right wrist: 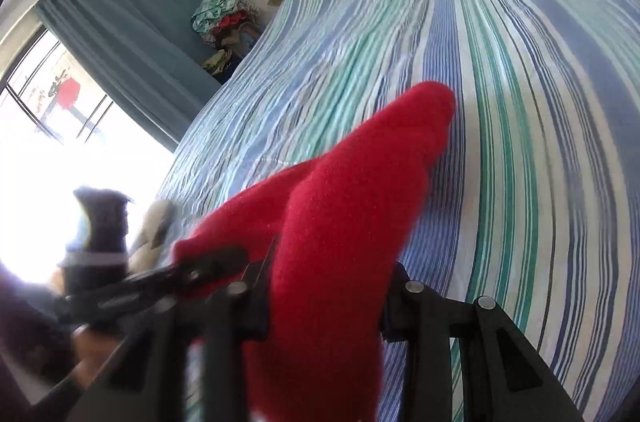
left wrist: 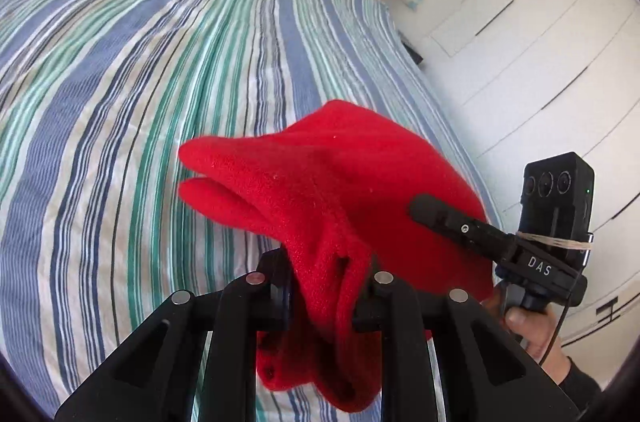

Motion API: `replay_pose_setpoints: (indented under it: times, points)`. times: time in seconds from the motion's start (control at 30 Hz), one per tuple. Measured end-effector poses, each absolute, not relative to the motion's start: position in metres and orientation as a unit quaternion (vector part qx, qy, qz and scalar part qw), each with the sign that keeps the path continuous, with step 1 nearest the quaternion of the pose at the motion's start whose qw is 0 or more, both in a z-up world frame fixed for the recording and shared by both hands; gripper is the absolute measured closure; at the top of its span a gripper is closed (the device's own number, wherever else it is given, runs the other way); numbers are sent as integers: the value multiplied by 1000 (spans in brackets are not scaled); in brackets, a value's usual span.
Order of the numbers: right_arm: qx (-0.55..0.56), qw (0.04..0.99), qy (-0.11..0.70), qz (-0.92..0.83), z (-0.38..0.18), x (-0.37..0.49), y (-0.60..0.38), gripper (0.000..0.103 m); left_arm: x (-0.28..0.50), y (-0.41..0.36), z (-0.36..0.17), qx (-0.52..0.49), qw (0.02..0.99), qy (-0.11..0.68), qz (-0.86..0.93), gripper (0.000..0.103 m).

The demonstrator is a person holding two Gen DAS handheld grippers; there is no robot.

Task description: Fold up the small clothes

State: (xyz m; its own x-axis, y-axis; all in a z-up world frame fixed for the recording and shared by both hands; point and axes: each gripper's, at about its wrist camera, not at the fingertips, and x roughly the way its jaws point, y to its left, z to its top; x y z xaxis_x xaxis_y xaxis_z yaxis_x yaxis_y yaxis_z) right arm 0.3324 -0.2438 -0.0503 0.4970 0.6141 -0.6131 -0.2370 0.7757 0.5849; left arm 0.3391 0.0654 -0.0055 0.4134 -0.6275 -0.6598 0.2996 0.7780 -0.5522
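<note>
Both tongs clamped on the red fleece garment (left wrist: 320, 190): left gripper (left wrist: 328, 286) and right gripper (right wrist: 324, 298) each pinch a bunch, holding it off the striped bed (left wrist: 140, 82). Reads as mid-carry, pre-fold; next I need to lay it flat on the sheet.

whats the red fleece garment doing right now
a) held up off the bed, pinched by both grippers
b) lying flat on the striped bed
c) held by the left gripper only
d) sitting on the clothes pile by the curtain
a: the red fleece garment hangs above the striped bedsheet, bunched between the fingers of the left gripper, while the right wrist view shows it clamped in the right gripper too.
</note>
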Motion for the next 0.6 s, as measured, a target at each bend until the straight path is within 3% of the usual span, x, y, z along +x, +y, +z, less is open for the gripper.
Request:
replay_pose_setpoints:
  times: [0.13, 0.23, 0.27, 0.33, 0.4, 0.5, 0.53, 0.6]
  points:
    - [203, 861, 383, 265, 11, 340, -252, 65, 339, 65, 28, -172, 832, 434, -300, 84]
    - [195, 870, 374, 257, 25, 336, -255, 65, 339, 56, 8, -165, 824, 454, -295, 82]
    - [196, 868, 380, 252, 19, 333, -257, 64, 338, 51, -8, -160, 819, 469, -289, 81]
    - [203, 859, 406, 237, -6, 331, -261, 60, 331, 45, -51, -129, 812, 512, -249, 67]
    - [205, 839, 458, 208, -49, 319, -269, 45, 314, 47, -87, -89, 802, 556, -199, 69]
    - [186, 825, 515, 142, -100, 287, -286, 43, 265, 64, -89, -74, 820, 537, -185, 47]
    - [188, 829, 509, 134, -103, 269, -295, 41, 247, 70, -81, -60, 835, 521, -168, 29]
    - [193, 843, 488, 120, -99, 227, -313, 16, 208, 76, -65, -28, 863, 487, -132, 8]
